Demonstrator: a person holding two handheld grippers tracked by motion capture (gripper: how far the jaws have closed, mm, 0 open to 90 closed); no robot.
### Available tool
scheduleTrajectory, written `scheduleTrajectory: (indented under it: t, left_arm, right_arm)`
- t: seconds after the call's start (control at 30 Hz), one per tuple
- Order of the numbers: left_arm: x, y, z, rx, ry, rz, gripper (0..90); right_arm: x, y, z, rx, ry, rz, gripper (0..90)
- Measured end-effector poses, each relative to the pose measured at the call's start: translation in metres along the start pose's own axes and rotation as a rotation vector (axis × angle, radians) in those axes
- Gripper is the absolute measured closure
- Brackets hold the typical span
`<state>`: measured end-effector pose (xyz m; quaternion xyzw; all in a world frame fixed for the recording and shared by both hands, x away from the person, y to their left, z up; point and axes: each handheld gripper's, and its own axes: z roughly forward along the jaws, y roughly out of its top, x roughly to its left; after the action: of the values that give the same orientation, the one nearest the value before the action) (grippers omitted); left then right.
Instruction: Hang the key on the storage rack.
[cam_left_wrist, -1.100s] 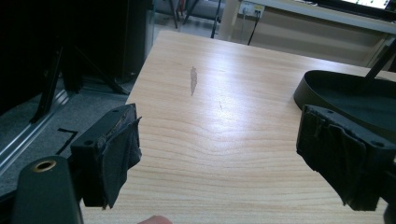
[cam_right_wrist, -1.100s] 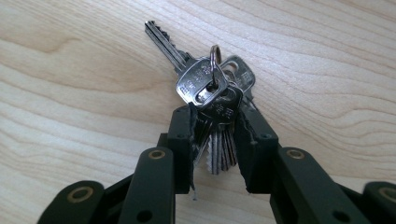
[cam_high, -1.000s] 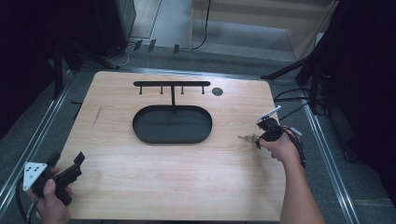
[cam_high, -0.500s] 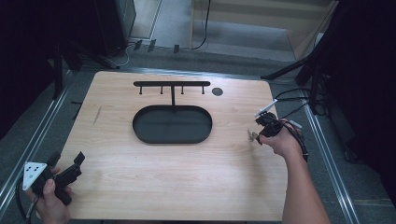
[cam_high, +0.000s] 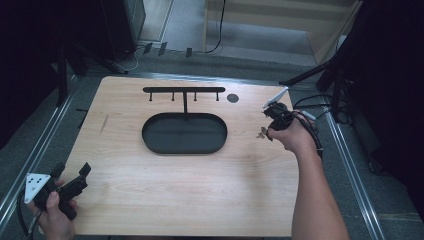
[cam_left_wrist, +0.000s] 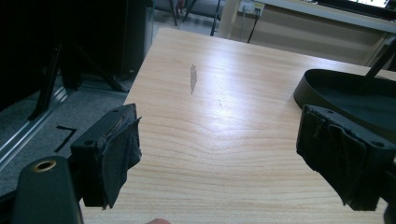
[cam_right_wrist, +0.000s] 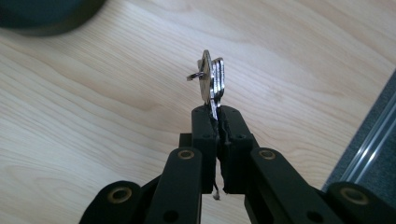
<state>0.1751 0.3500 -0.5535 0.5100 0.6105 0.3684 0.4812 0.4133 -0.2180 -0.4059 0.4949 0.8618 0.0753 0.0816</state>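
A small bunch of silver keys on a ring sticks up from my right gripper, whose jaws are shut on the key blades. From above, that right gripper hangs over the table's right side with the keys dangling at its tip, right of the black oval tray. My left gripper rests at the near left corner, jaws wide open and nothing between them. Its own view looks across bare wood between the left gripper's padded fingers, toward the tray's rim.
Behind the tray a black rack with several small hooks stands on a post. A round black grommet sits at the back right. Cables trail off the table's right edge. A metal rail runs along that side.
My right hand has lifted and drifted toward the far side of the table, carrying the keys up off the wood. The left hand and gripper have stayed put.
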Motion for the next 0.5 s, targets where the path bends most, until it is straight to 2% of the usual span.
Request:
scheduleTrajectory:
  t: [0.3,0.5]
  left_arm:
    - [-0.001,0.0,0.0,0.001,-0.001,0.011,13.8]
    - [-0.001,0.0,0.0,-0.001,-0.003,-0.001,13.8]
  right_arm:
    - [0.037,0.039,-0.027,-0.039,0.0,-0.018,86.4]
    - [0.061,0.061,-0.045,-0.056,0.0,-0.048,86.4]
